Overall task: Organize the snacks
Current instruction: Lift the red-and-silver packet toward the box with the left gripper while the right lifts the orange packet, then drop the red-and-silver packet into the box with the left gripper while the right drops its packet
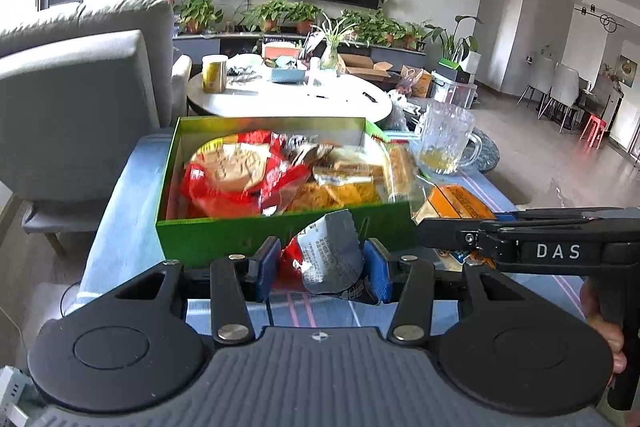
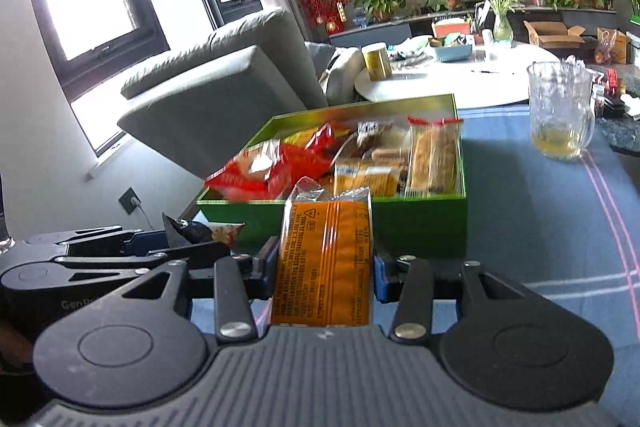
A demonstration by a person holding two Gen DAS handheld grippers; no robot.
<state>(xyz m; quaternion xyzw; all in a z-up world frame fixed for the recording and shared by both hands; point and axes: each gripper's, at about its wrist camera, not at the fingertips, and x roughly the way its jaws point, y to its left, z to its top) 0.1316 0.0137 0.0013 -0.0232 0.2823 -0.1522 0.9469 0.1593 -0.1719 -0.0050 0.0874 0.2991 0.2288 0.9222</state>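
Note:
A green box (image 1: 280, 233) (image 2: 420, 223) full of several snack packets stands on a blue tablecloth straight ahead. My left gripper (image 1: 324, 263) is shut on a crumpled silver and red snack packet (image 1: 330, 255), held just before the box's near wall. In the right wrist view my right gripper (image 2: 324, 267) is shut on an upright orange packet (image 2: 324, 259), also close to the box's near wall. The right gripper with its orange packet (image 1: 460, 203) shows at the right of the left wrist view. The left gripper (image 2: 172, 243) shows low on the left of the right wrist view.
A glass mug (image 1: 444, 139) (image 2: 560, 111) with a little yellow liquid stands right of the box. Behind are a white round table (image 1: 288, 99) with clutter, a grey sofa (image 1: 80, 67), plants and a wall television. A hand (image 1: 600, 319) holds the right gripper's handle.

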